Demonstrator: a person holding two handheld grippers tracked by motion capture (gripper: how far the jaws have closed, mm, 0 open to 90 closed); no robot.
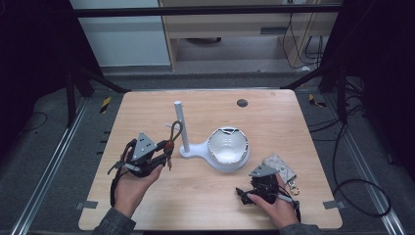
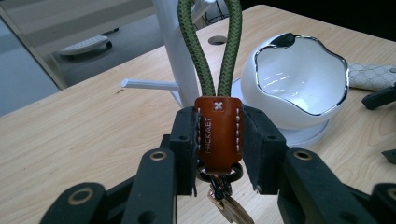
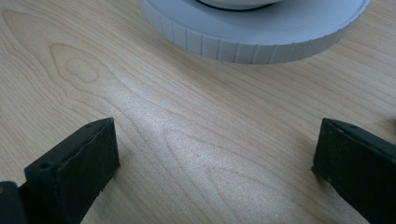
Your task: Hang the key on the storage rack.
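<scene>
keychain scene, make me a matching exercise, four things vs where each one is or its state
Things:
1. keychain
2. bowl
3. pouch
4. right gripper

Places or states:
A. lying on the table beside the right hand
B. open, low over bare wood
C. clamped by its leather tab in the left gripper
D. sitting on the round base of the white stand

Pairs: 1-C, 2-D, 3-A, 4-B
</scene>
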